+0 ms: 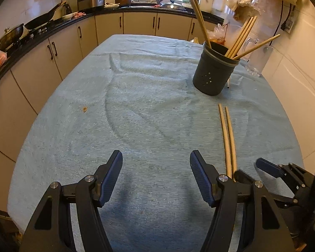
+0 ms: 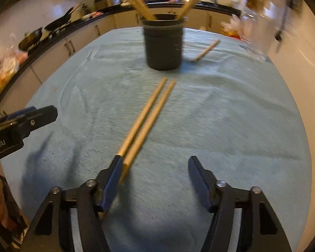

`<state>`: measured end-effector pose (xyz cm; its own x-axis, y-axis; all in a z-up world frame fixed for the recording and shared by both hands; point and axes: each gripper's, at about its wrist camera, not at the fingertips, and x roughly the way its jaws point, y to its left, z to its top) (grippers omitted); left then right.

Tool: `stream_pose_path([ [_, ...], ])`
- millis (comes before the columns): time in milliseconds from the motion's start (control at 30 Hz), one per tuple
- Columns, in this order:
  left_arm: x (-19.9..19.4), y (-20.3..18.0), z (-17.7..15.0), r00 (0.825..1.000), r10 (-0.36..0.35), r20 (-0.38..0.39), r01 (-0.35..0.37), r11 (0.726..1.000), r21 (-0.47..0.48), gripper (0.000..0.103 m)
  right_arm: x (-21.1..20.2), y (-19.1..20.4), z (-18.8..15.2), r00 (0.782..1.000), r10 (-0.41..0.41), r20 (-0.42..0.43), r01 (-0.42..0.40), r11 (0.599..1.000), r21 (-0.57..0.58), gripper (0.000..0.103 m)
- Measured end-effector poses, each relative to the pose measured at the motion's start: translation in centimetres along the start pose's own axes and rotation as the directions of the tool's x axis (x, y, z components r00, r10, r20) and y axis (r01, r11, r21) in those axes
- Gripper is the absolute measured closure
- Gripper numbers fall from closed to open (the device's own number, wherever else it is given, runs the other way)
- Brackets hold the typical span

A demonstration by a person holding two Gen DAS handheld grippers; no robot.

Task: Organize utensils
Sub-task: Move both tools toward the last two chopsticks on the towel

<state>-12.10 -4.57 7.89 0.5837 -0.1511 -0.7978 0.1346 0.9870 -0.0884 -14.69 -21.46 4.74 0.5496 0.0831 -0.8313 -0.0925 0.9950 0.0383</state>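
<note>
White lettering ending "bot.AI" reads on the left hand-held gripper body in the right wrist view. That gripper hangs wide open and empty over the tabletop. The right hand-held gripper is also spread wide, its left finger against the near ends of two chopsticks lying side by side, pointing toward the dark utensil holder, which stands beyond them holding more chopsticks.
</note>
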Motion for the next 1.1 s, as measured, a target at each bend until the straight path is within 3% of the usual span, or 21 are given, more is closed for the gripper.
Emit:
stream_pose_path([
  [67,0.2,0.1,0.0,1.000,-0.002,-0.004,0.002,1.000,-0.001,0.038,0.0,0.4,0.2,1.000,-0.026,0.017,0.026,1.000,-0.013,0.056],
  [200,0.6,0.1,0.0,1.000,-0.009,-0.014,0.009,1.000,-0.002,0.038,1.3,-0.3,0.7,0.995,-0.095,-0.019,0.094,0.995,-0.011,0.060],
  [333,0.9,-0.1,0.0,1.000,-0.008,-0.021,0.008,1.000,0.002,0.038,0.7,-1.9,0.9,1.000,0.001,0.013,-0.002,0.997,0.084,0.061],
  [400,1.0,-0.1,0.1,1.000,-0.008,-0.022,0.007,1.000,-0.004,0.038,0.2,-1.7,1.0,0.998,0.048,0.031,-0.050,0.996,0.076,0.060],
  [733,1.4,-0.9,-0.1,0.999,-0.019,-0.038,0.019,1.000,0.013,0.038,2.3,0.0,2.0,1.000,-0.020,-0.025,0.020,1.000,0.016,0.063],
  [800,1.4,-1.0,-0.2,0.999,-0.021,-0.040,0.021,1.000,0.015,0.038,2.6,0.3,2.2,0.999,-0.042,0.012,0.042,0.999,-0.008,0.064],
  [833,1.4,-1.0,-0.2,0.999,-0.020,-0.040,0.021,1.000,0.016,0.038,2.7,0.2,2.3,0.999,-0.039,0.013,0.039,0.999,-0.004,0.069],
  [900,1.4,-1.1,-0.3,0.999,-0.023,-0.042,0.024,1.000,0.019,0.038,2.7,-0.7,2.6,0.999,-0.039,0.003,0.039,0.999,0.028,0.089],
  [1100,2.0,-3.1,-0.8,0.993,-0.084,-0.080,0.089,0.995,0.054,0.038,1.6,-5.8,0.7,0.999,-0.050,-0.009,0.051,0.987,0.155,0.095],
])
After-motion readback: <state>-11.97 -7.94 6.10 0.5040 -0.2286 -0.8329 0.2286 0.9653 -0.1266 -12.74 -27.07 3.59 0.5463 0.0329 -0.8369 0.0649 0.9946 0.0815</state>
